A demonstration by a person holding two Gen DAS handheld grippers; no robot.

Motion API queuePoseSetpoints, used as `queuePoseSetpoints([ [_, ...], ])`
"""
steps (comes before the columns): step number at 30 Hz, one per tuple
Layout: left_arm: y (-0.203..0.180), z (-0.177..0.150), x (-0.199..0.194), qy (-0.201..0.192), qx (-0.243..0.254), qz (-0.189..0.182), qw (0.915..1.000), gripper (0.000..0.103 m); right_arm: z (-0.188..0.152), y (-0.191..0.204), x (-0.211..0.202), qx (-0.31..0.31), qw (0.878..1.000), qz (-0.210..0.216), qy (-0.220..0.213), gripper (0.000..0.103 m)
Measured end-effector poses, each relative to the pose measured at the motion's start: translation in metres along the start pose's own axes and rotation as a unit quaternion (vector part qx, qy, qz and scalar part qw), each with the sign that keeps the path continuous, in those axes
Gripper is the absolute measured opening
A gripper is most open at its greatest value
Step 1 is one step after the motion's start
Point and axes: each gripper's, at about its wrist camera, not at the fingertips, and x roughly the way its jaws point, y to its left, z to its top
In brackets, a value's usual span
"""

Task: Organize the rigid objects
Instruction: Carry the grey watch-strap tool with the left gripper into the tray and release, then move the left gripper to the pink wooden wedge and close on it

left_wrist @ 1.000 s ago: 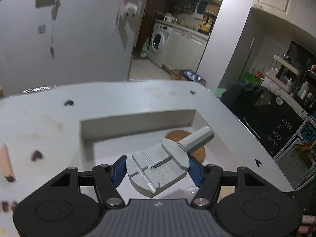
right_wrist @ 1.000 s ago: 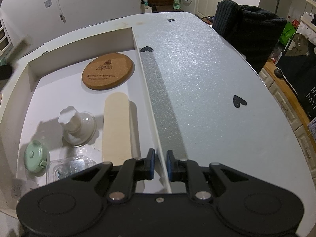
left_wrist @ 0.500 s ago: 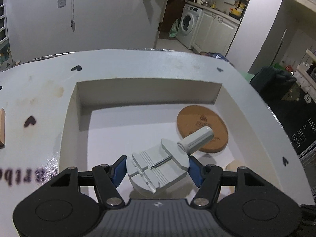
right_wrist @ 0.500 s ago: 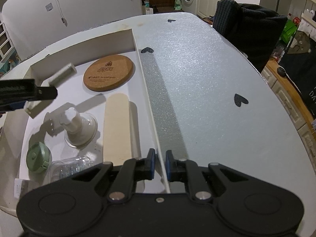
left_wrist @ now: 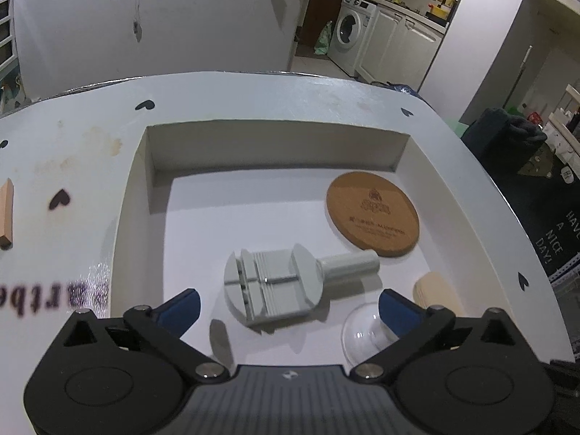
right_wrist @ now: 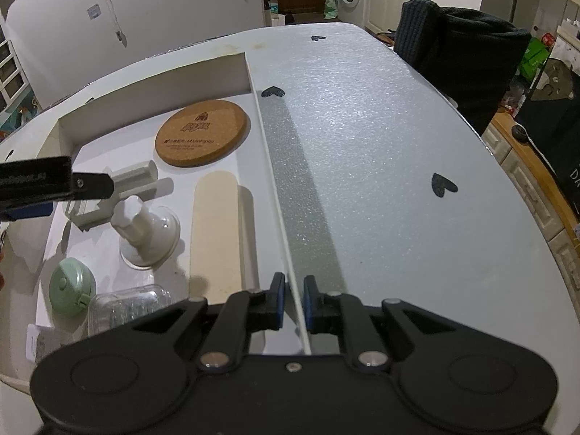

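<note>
Grey plastic watch-link tool w/ round base and stubby cylinder handle (left_wrist: 286, 282) lies flat on the floor of the shallow white tray (left_wrist: 275, 145), near its middle, handle tip just beside the round cork coaster (left_wrist: 373, 214) toward the far right corner. Left gripper (left_wrist: 288, 306) hovers above it, blue pads spread wide, not touching the tool. Right gripper (right_wrist: 291, 302) is nearly pressed together, pinching the tray's thin right wall. A beige oblong board (right_wrist: 217, 232), clear suction cup w/ white knob (right_wrist: 145, 228), green round case (right_wrist: 69, 286) and clear plastic box (right_wrist: 127, 308) fill the near part of the tray. To finish well, probably lift the left gripper straight up, pads kept wide, so neither pad catches the tool or the suction cup close to the right pad.
</note>
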Motion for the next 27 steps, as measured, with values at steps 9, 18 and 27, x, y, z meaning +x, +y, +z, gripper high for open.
queuePoseSetpoints([
  [9, 0.003, -0.007, -0.019, -0.009, 0.006, -0.017, 0.9998, 0.103, 0.0, 0.0, 0.0, -0.002, 1.0, 0.001, -0.001, 0.011],
  [18, 0.002, -0.009, -0.044, -0.039, 0.043, -0.035, 0.9976, 0.103, 0.0, 0.0, 0.0, -0.003, 1.0, 0.0, -0.002, 0.011],
  [27, 0.006, -0.011, -0.073, -0.078, 0.076, -0.044, 0.9931, 0.103, 0.0, 0.001, -0.001, -0.004, 1.0, -0.002, -0.002, 0.011],
])
